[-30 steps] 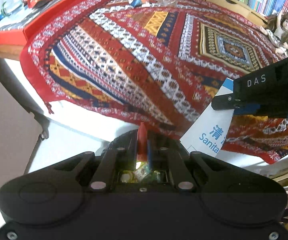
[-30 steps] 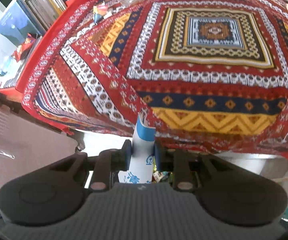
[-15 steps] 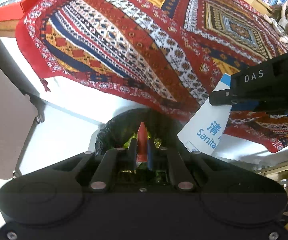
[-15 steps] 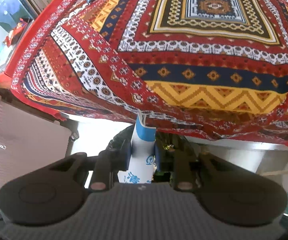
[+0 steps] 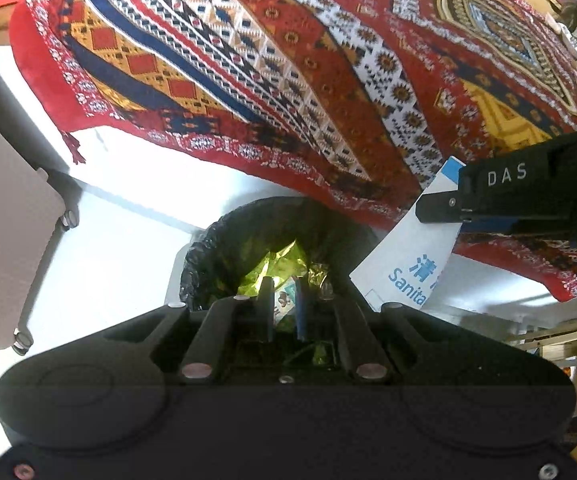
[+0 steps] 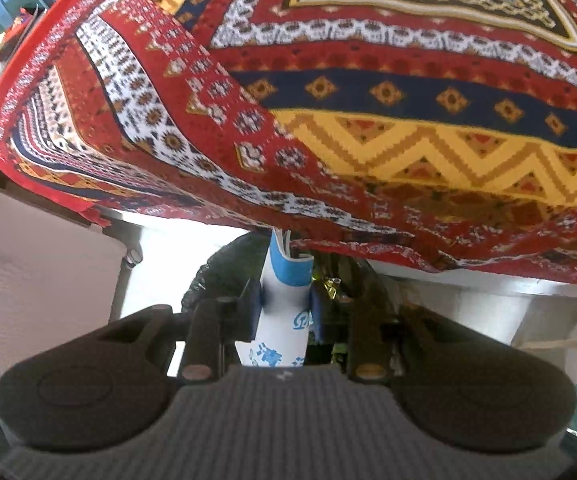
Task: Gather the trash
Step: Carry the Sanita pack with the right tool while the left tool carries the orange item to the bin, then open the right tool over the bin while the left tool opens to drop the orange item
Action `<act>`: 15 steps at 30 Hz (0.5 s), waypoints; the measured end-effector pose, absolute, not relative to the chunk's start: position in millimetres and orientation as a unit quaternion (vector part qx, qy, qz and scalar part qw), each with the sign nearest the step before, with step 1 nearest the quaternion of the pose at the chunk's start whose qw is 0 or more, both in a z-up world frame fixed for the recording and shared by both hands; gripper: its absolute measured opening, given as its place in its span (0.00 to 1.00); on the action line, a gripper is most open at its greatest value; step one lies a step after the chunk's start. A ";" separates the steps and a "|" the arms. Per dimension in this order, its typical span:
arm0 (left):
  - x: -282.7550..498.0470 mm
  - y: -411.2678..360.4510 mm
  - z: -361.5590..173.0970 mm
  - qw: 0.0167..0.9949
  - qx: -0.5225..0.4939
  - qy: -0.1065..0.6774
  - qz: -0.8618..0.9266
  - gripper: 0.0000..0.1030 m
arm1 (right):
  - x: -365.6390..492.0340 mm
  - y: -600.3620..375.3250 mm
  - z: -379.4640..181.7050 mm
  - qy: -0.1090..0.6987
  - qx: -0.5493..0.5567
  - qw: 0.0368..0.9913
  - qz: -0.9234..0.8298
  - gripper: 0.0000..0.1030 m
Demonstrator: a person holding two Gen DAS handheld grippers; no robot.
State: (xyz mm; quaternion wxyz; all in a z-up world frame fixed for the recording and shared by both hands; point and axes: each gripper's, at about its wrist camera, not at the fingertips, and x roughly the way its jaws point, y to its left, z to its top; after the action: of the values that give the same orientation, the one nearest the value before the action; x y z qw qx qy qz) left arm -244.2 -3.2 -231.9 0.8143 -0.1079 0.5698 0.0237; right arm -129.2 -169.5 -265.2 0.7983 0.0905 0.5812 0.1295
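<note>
Covering the table and hanging over its near edge is lying a red patterned cloth [image 5: 288,60], with bands of navy, yellow and white. Below that edge a bin lined with a black bag [image 5: 224,248] is standing on the pale floor, and crumpled yellow-green foil [image 5: 276,264] and other wrappers are sitting inside it. A beige panel on small casters [image 5: 8,240] is standing to the left of the bin.

The right gripper [image 6: 284,308] is pointing steeply down over the bin's mouth, and its jaws are opening around a white and blue paper bag [image 6: 288,304] with blue print, which is still standing between the blue pads. In the left wrist view that same bag [image 5: 408,252] is hanging just to the right of the bin's rim.

The left gripper [image 5: 284,304] is hovering directly above the bin opening. Its fingers are standing slightly apart with nothing between them, and the trash in the bin is showing through the gap.
</note>
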 end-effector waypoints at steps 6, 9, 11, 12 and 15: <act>-240.7 -3.1 -249.9 0.807 -0.113 0.579 0.028 0.14 | -127.8 -168.3 -281.8 0.584 0.090 0.796 0.134 0.39; -241.2 -2.9 -251.3 0.807 -0.114 0.578 0.033 0.18 | -128.6 -167.6 -283.2 0.580 0.088 0.799 0.133 0.48; -241.6 -3.2 -250.6 0.808 -0.114 0.578 0.035 0.26 | -129.3 -169.9 -283.1 0.580 0.092 0.798 0.133 0.55; -241.7 -3.3 -249.6 0.808 -0.113 0.577 0.037 0.28 | -129.3 -170.5 -282.9 0.581 0.093 0.798 0.133 0.56; -241.3 -3.8 -245.7 0.810 -0.107 0.574 0.042 0.35 | -131.1 -175.6 -281.7 0.583 0.094 0.796 0.133 0.57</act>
State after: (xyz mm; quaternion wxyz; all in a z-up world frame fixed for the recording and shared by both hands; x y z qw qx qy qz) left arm -241.3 -3.8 -245.7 0.8104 -0.1072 0.5744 0.0423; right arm -131.1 -175.6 -281.7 0.7962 0.0942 0.5828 0.1329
